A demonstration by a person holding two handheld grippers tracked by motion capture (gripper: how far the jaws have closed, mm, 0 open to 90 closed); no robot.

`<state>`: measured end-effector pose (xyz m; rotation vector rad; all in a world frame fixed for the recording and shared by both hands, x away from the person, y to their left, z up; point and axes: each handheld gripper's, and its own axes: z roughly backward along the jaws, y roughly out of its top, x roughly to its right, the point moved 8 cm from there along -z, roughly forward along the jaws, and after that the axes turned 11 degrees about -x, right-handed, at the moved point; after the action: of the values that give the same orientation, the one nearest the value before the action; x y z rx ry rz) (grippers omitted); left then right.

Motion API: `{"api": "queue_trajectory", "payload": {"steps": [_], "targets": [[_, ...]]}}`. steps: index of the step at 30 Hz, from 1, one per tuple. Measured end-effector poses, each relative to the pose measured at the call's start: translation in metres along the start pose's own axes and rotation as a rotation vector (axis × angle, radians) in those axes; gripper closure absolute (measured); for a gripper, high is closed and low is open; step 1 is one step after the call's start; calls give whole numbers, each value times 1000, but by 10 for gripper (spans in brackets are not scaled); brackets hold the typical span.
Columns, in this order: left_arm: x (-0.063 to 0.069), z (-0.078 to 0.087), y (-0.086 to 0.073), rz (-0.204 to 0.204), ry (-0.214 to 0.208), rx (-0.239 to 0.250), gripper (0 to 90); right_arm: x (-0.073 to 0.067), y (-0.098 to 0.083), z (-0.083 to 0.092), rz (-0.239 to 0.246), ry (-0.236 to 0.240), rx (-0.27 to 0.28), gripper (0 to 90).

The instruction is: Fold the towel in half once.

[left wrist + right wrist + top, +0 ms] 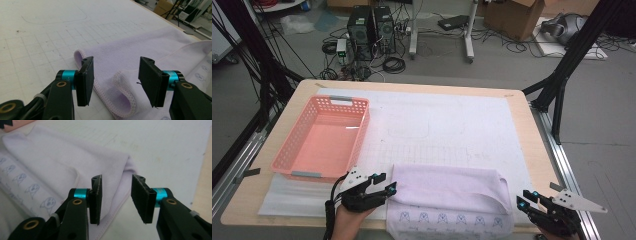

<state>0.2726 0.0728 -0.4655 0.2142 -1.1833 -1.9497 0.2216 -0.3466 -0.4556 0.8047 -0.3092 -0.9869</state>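
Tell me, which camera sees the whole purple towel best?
The high view: it shows the folded purple towel whole, lying between both grippers. The left gripper view shows one curled corner of it between open jaws. The right gripper view shows its other folded end close up.

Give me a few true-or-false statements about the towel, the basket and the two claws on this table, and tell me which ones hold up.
1. The lilac towel lies folded near the table's front edge. True.
2. The pink basket has the towel inside it. False: nothing lies in the basket; the towel rests on the white mat beside it.
3. The left claw is clamped on the towel. False: its jaws stand apart, with a curled towel edge between them, not pinched.
4. The right claw is open at the towel's right end. True.
5. The basket sits to the right of the towel. False: it sits toward the table's left side, farther back than the towel.
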Motion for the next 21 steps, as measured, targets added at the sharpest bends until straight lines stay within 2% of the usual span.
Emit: {"api": "queue_trajectory", "payload": {"steps": [2,3,5,6,8,11,12,13,16,21], "targets": [[0,-3,1,-3,2,-1,468,-1,-3,-2,4,19,-27,577],[-1,-4,1,-5,3,-4,468,-1,-3,-2,15,14,-33,571],[-3,-6,3,-2,9,-4,468,2,-4,0,6,4,-49,578],[-4,-6,4,0,11,-4,468,5,-4,2,-12,-24,-57,592],[-6,-8,7,2,12,-7,469,12,-3,7,-24,-49,-46,606],[-10,-12,11,1,15,-6,470,25,3,17,-76,-110,13,679],[-11,-13,12,3,14,-6,470,29,6,19,-95,-123,37,736],[-13,-15,13,2,14,-6,470,32,6,19,-98,-126,32,804],[-16,-19,17,0,13,-9,469,37,7,11,-96,-158,6,817],[-22,-28,22,-5,9,-18,470,38,17,-13,-58,-144,-27,808]]}}
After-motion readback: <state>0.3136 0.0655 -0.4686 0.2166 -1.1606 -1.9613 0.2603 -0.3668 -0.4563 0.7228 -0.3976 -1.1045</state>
